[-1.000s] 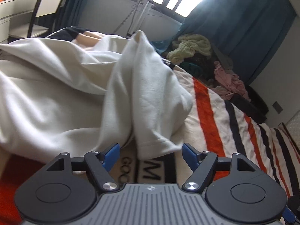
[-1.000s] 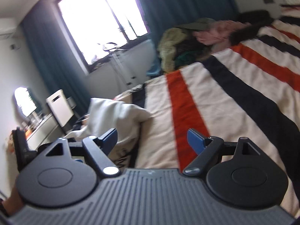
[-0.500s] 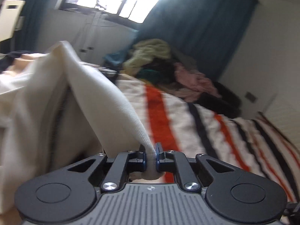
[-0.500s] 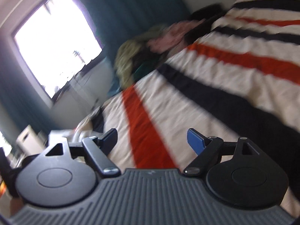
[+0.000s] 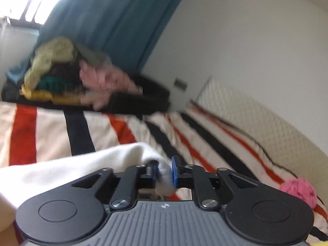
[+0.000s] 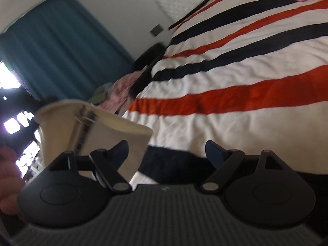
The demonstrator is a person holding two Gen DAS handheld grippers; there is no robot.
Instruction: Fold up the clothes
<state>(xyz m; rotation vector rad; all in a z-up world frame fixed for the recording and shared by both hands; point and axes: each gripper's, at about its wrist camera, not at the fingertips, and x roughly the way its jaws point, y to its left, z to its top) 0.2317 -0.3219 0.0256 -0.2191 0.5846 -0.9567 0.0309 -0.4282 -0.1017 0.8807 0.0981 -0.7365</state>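
Observation:
A white garment (image 5: pixel 82 168) trails from the left into my left gripper (image 5: pixel 165 172). A bunched fold of it sits pinched between the blue pads, whose jaws are opening slightly, and the cloth hangs lifted over the striped bedspread (image 5: pixel 51 133). In the right wrist view the same white garment (image 6: pixel 92 131) is held up at the left, behind the left finger. My right gripper (image 6: pixel 166 147) stands open above the bedspread (image 6: pixel 225 78) with nothing between its fingers.
A pile of mixed clothes (image 5: pixel 67 69) lies at the far end of the bed before a teal curtain (image 5: pixel 112 20). A pink knitted item (image 5: pixel 299 190) rests at the right, near a white quilted panel (image 5: pixel 256 123). A hand (image 6: pixel 8 174) shows at the left edge.
My left gripper shut on a corner of the white garment, then carried it up and right across the bed. The right gripper rolled and swung over the bedspread, staying open.

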